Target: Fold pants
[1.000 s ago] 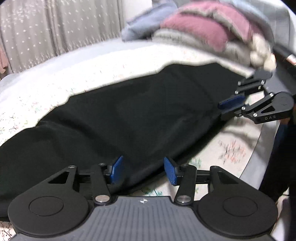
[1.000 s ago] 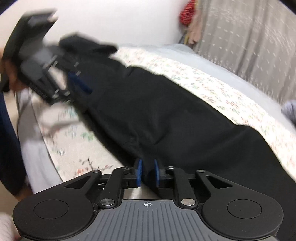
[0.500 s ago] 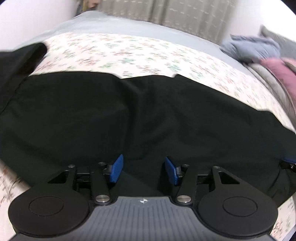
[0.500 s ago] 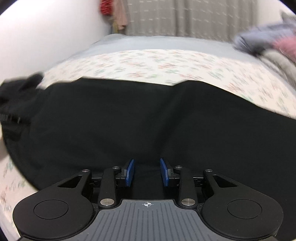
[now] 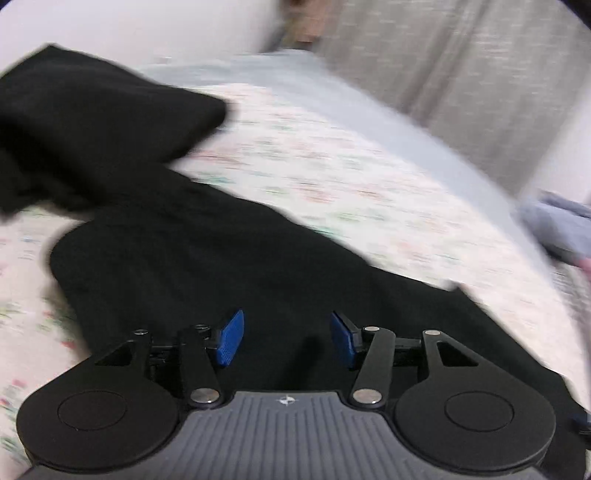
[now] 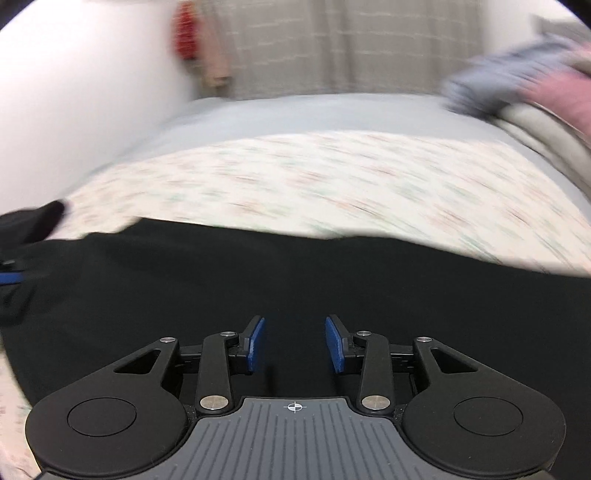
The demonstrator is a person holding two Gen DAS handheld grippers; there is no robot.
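Black pants [image 5: 207, 258] lie spread along the near side of a bed with a floral sheet [image 5: 332, 177]. In the left wrist view their far left part is bunched into a raised dark heap. My left gripper [image 5: 286, 338] is open and empty, just above the black cloth. My right gripper [image 6: 293, 345] is open and empty, also over the pants [image 6: 295, 280]. A blue pad of the left gripper shows at the left edge of the right wrist view [image 6: 11, 277].
A pile of grey, blue and pink bedding [image 6: 524, 88] lies at the right end of the bed. A grey curtain [image 6: 332, 48] and a white wall [image 6: 74, 92] stand behind. A red item [image 6: 186, 35] hangs by the curtain.
My right gripper let go of the pants and opened wider. Both grippers swung round over the cloth; the left view now faces the bunched end.
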